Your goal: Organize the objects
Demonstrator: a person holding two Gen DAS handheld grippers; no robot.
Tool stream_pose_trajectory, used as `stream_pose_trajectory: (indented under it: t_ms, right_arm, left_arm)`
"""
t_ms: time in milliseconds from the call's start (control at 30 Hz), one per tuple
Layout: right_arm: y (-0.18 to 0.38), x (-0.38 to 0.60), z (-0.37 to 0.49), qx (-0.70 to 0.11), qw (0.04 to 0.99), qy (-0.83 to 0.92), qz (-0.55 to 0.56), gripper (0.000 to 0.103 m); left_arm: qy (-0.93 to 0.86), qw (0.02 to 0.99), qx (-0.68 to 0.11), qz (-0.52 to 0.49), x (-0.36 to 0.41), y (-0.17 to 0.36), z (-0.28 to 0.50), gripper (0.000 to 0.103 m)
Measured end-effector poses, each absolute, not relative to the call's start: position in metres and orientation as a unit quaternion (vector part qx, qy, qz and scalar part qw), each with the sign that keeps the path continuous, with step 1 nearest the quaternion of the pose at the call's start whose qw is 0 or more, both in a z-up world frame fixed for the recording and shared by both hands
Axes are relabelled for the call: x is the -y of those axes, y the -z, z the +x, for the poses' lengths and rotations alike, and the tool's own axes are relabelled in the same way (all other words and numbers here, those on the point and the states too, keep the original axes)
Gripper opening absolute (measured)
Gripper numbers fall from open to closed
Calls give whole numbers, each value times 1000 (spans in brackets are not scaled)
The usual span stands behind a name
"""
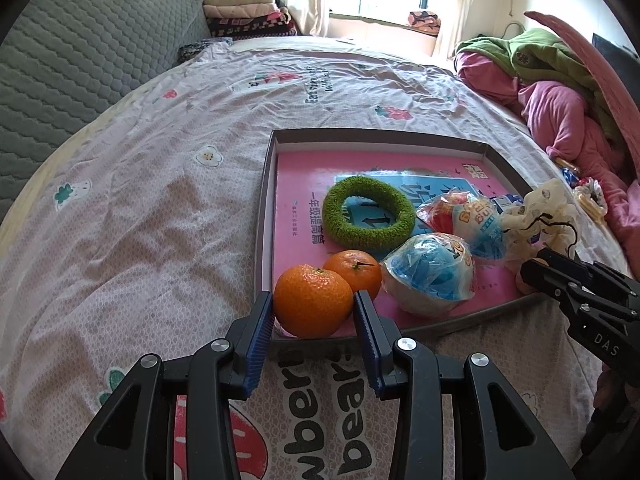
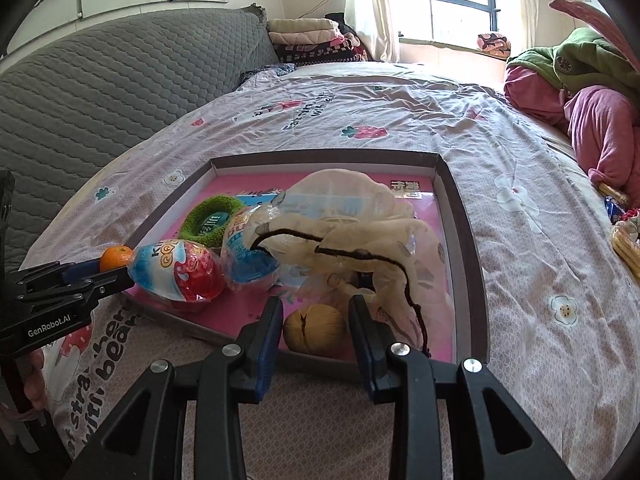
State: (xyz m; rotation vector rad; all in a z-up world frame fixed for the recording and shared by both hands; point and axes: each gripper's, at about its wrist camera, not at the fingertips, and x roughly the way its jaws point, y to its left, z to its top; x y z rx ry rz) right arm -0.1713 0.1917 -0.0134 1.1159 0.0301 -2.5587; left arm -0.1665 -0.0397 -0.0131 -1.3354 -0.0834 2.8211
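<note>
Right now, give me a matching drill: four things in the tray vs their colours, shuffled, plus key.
Things:
1. ring
2. fruit in the left claw
3. walnut between the right claw's fingers
4. egg toy nearest that fruit

Colours:
A. tan
B. blue and white
C. green
D. orange

Pairs: 1-C, 2-D, 3-A, 4-B

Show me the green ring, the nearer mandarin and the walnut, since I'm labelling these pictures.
green ring (image 1: 394,200), left wrist view, on its fuzzy right rim.
nearer mandarin (image 1: 312,300), left wrist view, middle of its peel.
walnut (image 2: 316,326), right wrist view, middle of its shell.
</note>
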Motion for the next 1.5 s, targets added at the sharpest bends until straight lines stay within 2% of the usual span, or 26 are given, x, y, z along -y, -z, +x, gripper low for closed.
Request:
stream_pose_trajectory:
  t_ms: [167,400,500,767,900,1500]
  right_arm:
    - [12,-192,-168,-12,174,903,392,34]
    - [5,-194,-162,-5,175,908,380,34]
    - [0,-197,-159,2,174,911,373,41]
    - [-18,-205,-146,10,161,929,334,49]
    - [-32,-207,-136,5,154,942,299,56]
    - [-53,-205,-107,-3,140,965,221,72]
  left_arm:
    - [-904,12,29,-426,39,10,-163,43]
    - [-907,14,22,-419,35,6,-157,52]
    - [-910,5,14,-413,33,3,-154,56]
    - [-927,-14,27,-373,40,-15,-144,57]
    - [-937,-22,39,-347,43,-27,-137,69]
    - [-950,-35,14,-310,25,-39,-118,72]
